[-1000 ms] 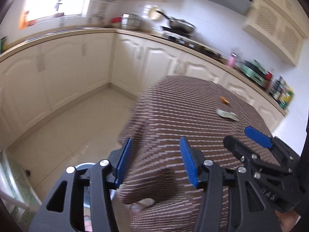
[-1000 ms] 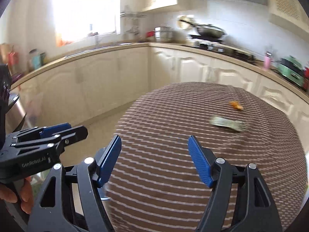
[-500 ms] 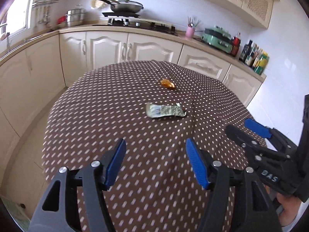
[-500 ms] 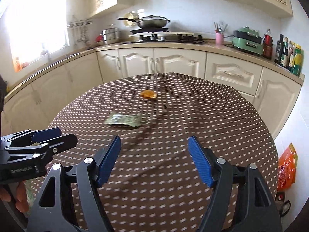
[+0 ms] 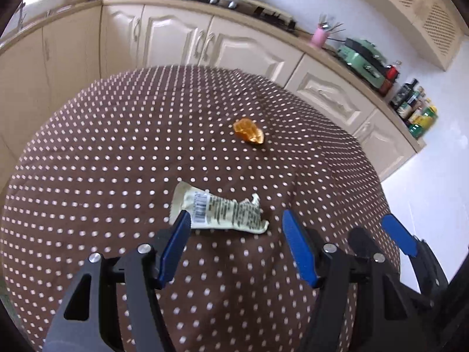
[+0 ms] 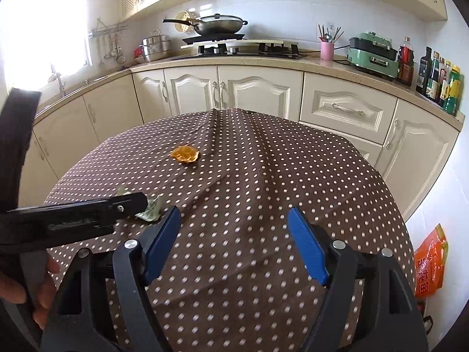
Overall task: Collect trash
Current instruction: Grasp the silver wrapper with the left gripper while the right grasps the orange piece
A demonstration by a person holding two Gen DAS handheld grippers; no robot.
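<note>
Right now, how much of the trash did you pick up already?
None yet, as far as the views show. Both pieces lie on the table: the wrapper and the orange scrap. The left gripper is open, its jaws near the wrapper, not gripping. The right gripper is open and empty. Both pieces remain to collect.

I see bright daylight from the window [image 6: 44, 29] on the left; it is overexposed and washes out the wall around it. The tablecloth [image 6: 263, 176] is evenly lit, with soft shadows in its folds. My left view has motion blur on the counter [image 5: 234, 0]. Both views bend strongly, with dark corners.
</note>
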